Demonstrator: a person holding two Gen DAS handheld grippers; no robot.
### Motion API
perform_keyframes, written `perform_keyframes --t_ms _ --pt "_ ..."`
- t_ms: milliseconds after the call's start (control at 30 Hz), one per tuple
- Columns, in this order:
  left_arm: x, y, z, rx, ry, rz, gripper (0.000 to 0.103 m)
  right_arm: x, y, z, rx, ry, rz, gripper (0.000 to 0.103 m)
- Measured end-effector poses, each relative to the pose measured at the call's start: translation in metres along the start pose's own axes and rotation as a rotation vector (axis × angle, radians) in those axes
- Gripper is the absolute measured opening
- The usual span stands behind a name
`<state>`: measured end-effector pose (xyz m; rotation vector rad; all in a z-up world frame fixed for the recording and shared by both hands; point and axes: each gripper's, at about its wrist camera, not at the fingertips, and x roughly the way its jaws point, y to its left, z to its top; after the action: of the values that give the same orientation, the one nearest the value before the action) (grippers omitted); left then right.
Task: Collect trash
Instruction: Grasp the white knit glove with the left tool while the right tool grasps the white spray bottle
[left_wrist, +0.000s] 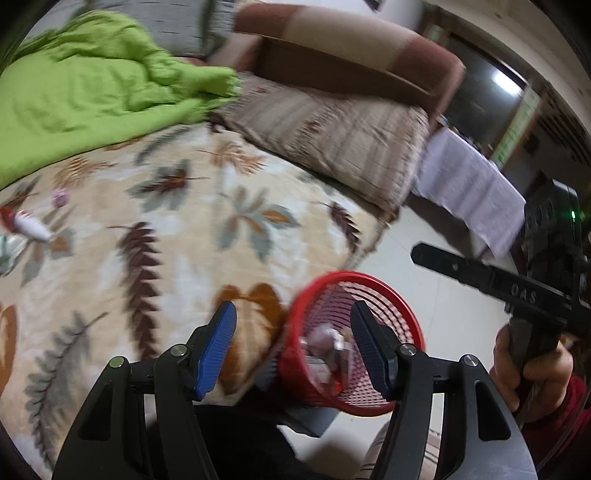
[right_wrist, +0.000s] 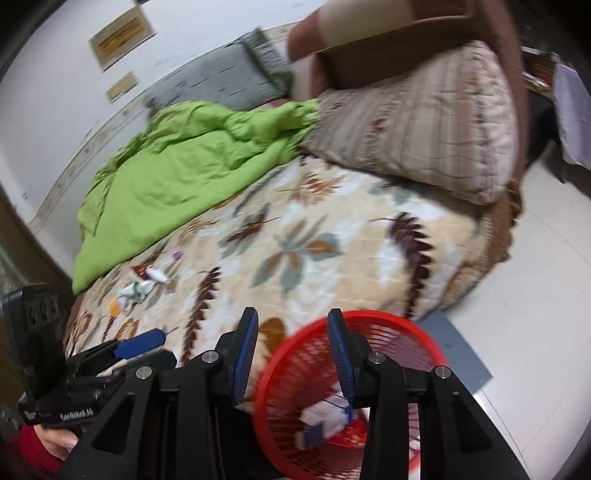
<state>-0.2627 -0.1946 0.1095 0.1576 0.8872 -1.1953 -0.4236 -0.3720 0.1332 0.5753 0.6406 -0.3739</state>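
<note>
A red mesh waste basket (left_wrist: 402, 325) stands on the floor by the bed's near edge; it also shows in the right wrist view (right_wrist: 295, 373). It holds white and blue cartons (right_wrist: 325, 417) and other wrappers (left_wrist: 325, 347). My left gripper (left_wrist: 293, 332) is open and empty above the bed edge and basket. My right gripper (right_wrist: 291, 336) is open and empty over the basket's rim. Loose trash lies on the leaf-patterned blanket: a red and white wrapper (right_wrist: 153, 273), crumpled white and green wrappers (right_wrist: 135, 290), a small purple piece (right_wrist: 177, 254). The left wrist view shows the red and white wrapper (left_wrist: 26, 225) and purple piece (left_wrist: 60, 197).
A crumpled green quilt (right_wrist: 177, 173) covers the bed's far side. A striped pillow (right_wrist: 424, 122) leans on the brown headboard (left_wrist: 351, 48). A grey mat (right_wrist: 458, 350) lies under the basket on the white tiled floor (right_wrist: 546, 295). A table with a white cloth (left_wrist: 469, 184) stands beyond.
</note>
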Motion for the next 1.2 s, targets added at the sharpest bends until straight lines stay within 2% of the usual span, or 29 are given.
perform_keyframes --t_ms 133,400,600,733,933,1000,1100,1200 --pt "-0.026 0.046 0.001 -0.088 -0.05 0.064 0.063 0.023 0.039 0.005 -0.062 0.022 0.065 0.044" --pt "-0.083 0.145 -0.001 -0.199 -0.147 0.265 0.063 0.068 0.104 0.0 -0.155 0.09 0.163 0.048" --pt "-0.117 0.246 0.0 -0.384 -0.207 0.365 0.065 0.098 0.132 0.001 -0.205 0.141 0.202 0.052" --pt "-0.112 0.3 0.001 -0.474 -0.202 0.406 0.066 0.116 0.145 0.006 -0.221 0.157 0.214 0.057" --pt "-0.076 0.349 0.014 -0.561 -0.165 0.39 0.066 0.141 0.161 0.012 -0.244 0.187 0.235 0.057" --pt "-0.06 0.359 0.019 -0.564 -0.133 0.396 0.067 0.149 0.165 0.013 -0.254 0.196 0.238 0.057" --pt "-0.036 0.367 0.022 -0.554 -0.096 0.442 0.067 0.161 0.17 0.017 -0.268 0.209 0.246 0.057" --pt "-0.024 0.368 0.024 -0.515 -0.099 0.504 0.068 0.175 0.177 0.023 -0.284 0.223 0.262 0.057"
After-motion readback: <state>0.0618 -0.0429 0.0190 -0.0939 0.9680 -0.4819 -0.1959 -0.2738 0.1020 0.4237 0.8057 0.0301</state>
